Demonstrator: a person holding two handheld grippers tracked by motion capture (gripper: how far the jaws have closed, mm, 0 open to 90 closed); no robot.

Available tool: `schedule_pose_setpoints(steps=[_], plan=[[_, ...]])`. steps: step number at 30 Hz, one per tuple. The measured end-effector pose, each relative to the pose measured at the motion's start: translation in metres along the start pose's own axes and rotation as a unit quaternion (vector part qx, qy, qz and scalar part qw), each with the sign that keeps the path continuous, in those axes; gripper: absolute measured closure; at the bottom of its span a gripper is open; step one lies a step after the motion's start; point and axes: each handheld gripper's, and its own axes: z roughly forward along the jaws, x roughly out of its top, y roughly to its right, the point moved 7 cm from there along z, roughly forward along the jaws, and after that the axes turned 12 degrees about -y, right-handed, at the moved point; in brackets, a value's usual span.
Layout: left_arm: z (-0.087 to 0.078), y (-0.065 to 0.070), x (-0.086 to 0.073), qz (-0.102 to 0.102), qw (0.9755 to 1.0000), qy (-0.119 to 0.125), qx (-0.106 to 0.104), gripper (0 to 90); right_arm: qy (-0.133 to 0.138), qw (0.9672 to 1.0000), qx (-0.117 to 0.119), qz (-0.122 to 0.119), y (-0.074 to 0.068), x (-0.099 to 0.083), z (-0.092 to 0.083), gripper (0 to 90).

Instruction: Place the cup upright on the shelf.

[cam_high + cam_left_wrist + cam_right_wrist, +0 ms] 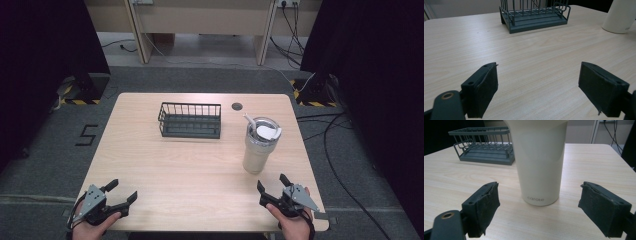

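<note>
wood table [190, 165] on grey carpet | tumbler [259, 147], rack [190, 120] | both grippers' fingers spread, empty

Evenly lit from overhead, soft faint shadows on the counter [200, 165]; dark at both sides; near foreground slightly blurred.

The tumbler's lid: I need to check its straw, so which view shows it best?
The high view: it looks down on the tumbler, showing lid and straw. The right gripper view shows its body, top cropped; the left gripper view just a corner.
</note>
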Motion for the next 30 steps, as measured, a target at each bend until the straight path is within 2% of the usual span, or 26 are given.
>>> schedule_pose_setpoints(steps=[3,4,10,13,21,30], plan=[[0.0,0.001,0.0,0.001,1.0,0.001,0.0,15.4,0.006,1.0,-0.003,-0.005,0.001,0.001,0.0,16.1],[0.0,0.002,0.0,-0.001,1.0,0.0,-0.005,15.4,0.009,0.9998,-0.01,-0.015,0.003,0.002,0.0,16.4],[-0.001,0.0,0.0,0.003,1.0,0.002,0.001,15.4,0.008,0.9999,-0.013,-0.003,0.007,0.006,0.002,17.1],[-0.001,0.002,0.0,0.001,1.0,0.002,-0.004,15.3,0.007,0.9999,-0.012,0.003,0.008,0.012,0.006,17.1],[0.0,0.0,-0.001,-0.001,1.0,0.0,-0.003,15.3,0.012,0.9998,-0.015,-0.006,0.011,0.03,0.023,15.7],[0.0,0.001,-0.001,-0.001,1.0,0.0,-0.003,15.3,0.008,0.9999,-0.006,-0.003,0.006,0.041,0.041,14.8]])
